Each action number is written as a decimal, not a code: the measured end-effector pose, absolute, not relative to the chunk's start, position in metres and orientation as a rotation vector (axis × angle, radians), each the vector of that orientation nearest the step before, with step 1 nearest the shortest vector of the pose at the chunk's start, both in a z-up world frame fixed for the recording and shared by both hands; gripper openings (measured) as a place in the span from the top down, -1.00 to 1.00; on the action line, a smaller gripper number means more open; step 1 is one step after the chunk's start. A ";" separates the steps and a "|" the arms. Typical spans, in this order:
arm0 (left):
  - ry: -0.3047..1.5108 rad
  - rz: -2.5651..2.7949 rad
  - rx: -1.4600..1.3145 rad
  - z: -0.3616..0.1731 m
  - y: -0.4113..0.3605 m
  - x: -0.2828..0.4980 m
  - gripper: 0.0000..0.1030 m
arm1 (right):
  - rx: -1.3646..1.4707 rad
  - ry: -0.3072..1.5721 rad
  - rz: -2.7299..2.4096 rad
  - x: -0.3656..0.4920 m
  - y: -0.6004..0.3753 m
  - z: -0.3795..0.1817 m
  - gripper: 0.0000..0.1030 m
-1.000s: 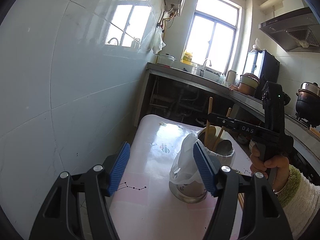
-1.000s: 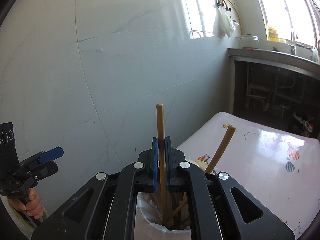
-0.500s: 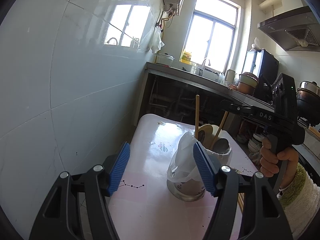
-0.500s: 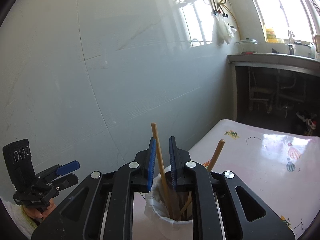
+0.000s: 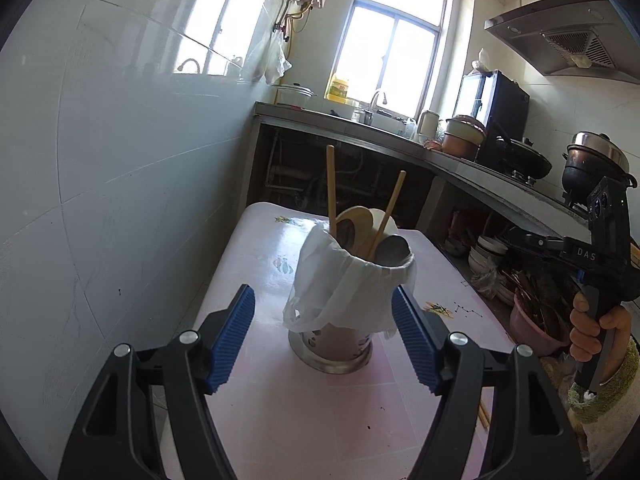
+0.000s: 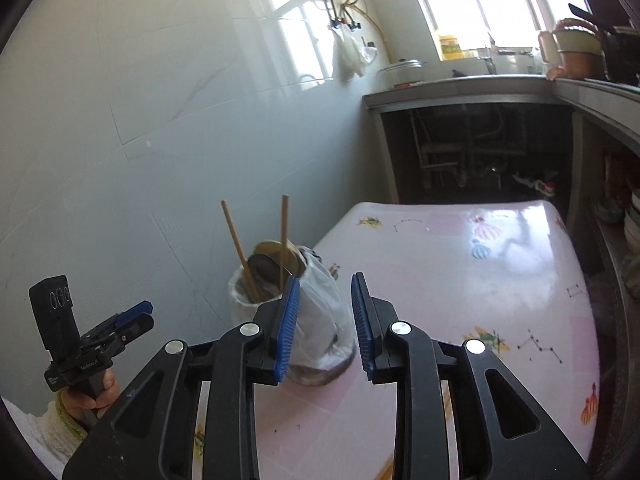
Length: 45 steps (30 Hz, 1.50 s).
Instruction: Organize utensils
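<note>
Wooden chopsticks, two: one (image 5: 331, 196) near upright, one (image 5: 387, 214) leaning right, both standing in a metal utensil holder (image 5: 335, 350) at centre of the left wrist frame. Holder draped with a white plastic bag (image 5: 340, 284); also contains round spoon or ladle heads, kind unclear. Holder stands on a table (image 5: 280, 412) covered in pink patterned cloth, beside a white tiled wall (image 5: 120, 168).

Left tongs (image 5: 323, 340): open wide, blue pads either side of the holder, not touching it. Right tongs (image 6: 325, 322): open, nothing gripped, holder (image 6: 316, 368) just behind the left pad, lower centre of the right wrist frame.

Background: kitchen counter (image 5: 460, 164) with pots, window (image 5: 392, 48) at upper centre, range hood (image 5: 560, 44) at upper right.
</note>
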<state>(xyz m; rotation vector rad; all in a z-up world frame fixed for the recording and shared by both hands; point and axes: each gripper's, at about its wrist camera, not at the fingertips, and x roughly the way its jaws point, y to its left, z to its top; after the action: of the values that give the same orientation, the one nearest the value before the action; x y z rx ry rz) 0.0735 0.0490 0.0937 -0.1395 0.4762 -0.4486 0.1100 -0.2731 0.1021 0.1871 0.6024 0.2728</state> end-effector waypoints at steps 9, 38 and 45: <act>0.578 -0.562 -0.039 0.066 -0.006 0.068 -0.73 | 0.281 0.825 0.071 0.065 -0.313 0.026 0.43; 0.831 -0.661 0.171 -0.005 -0.107 0.077 -0.83 | 0.158 1.017 -0.032 0.069 -0.305 -0.064 0.91; 0.829 -0.719 0.163 -0.003 -0.129 0.086 -0.78 | 0.236 1.012 -0.082 0.058 -0.323 -0.063 0.92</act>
<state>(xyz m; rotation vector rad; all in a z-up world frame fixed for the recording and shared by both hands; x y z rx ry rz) 0.0858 -0.1291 -0.0035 0.1635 0.8288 -0.7189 0.0583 -0.3233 -0.0635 0.2365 1.0118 -0.0822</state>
